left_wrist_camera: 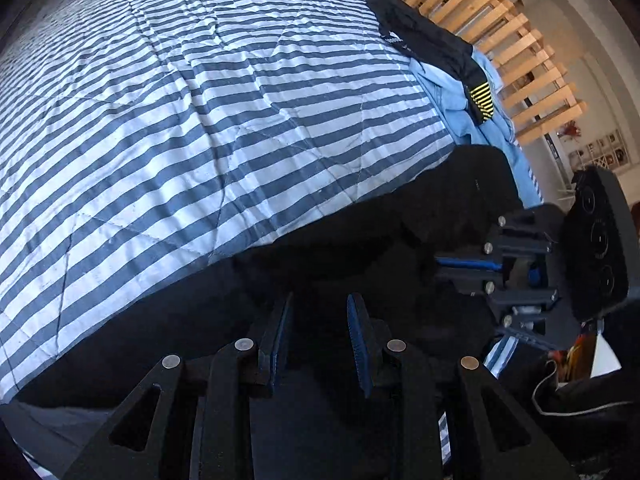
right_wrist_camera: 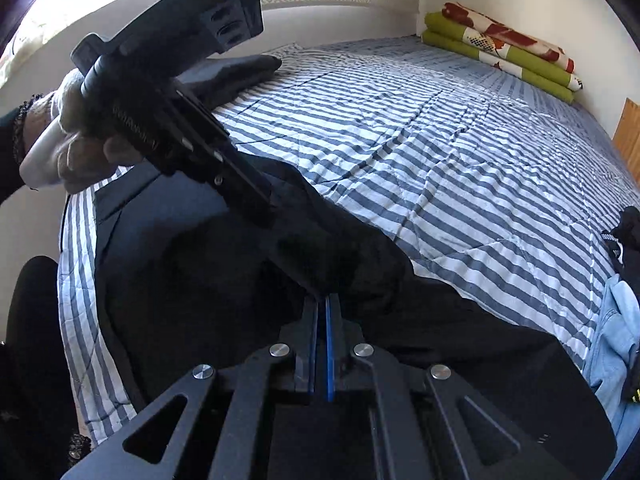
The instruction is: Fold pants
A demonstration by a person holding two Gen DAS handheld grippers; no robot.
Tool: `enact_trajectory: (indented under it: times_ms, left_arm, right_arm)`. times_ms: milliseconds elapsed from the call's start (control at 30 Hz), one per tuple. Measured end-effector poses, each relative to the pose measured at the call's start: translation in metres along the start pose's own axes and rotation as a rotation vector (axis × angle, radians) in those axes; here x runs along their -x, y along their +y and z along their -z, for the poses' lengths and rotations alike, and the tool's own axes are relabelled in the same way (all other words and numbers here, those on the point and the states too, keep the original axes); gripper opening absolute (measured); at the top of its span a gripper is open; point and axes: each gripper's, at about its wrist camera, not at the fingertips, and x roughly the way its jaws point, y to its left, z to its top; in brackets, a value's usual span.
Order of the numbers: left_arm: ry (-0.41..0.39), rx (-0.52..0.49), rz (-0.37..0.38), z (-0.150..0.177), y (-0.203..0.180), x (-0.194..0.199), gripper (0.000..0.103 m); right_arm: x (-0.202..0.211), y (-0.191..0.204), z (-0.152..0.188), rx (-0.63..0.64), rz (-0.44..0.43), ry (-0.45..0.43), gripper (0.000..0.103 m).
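**Pants: grabbed, fold barely begun**

Pants [right_wrist_camera: 192, 264] are the big black mass on the near edge of the striped quilt [left_wrist_camera: 208, 112], spread out loose and rumpled, one part running off toward the right. I can't spot a clean crease anywhere, so I'd say pretty much the whole fold is still to do.

Right gripper [right_wrist_camera: 322, 300] is clenched, blue pads together right at a raised hump of the black cloth. Looks like it has pinched the fabric, though the dark makes the exact bite hard to see. Left gripper [left_wrist_camera: 318, 304] has its jaws a little apart, hovering over the pants; in its own view nothing is clearly between the pads, and from the other camera its tips are lost in the black.

Off to the side sits a pile of clothes [left_wrist_camera: 460, 96], blue and black.

Writing: a small white mark on the black garment in that pile, too tiny to read.
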Motion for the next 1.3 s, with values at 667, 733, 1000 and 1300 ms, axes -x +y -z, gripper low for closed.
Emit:
enact_trajectory:
  times_ms: [667, 733, 1000, 1300]
  left_arm:
    - [0.093, 0.036, 0.128, -0.036, -0.002, -0.055, 0.028]
    - [0.079, 0.072, 0.18, -0.052, -0.002, -0.068, 0.029]
    - [-0.061, 0.205, 0.388, -0.079, 0.02, -0.058, 0.022]
    - [-0.18, 0.194, 0.089, -0.069, 0.037, 0.013, 0.024]
  right_arm:
    - [-0.011, 0.0, 0.041, -0.14, -0.094, 0.103, 0.008]
    - [-0.013, -0.001, 0.04, -0.149, -0.098, 0.095, 0.008]
    - [-0.014, 0.001, 0.046, -0.128, -0.08, 0.059, 0.008]
    - [-0.014, -0.001, 0.044, -0.13, -0.082, 0.07, 0.008]
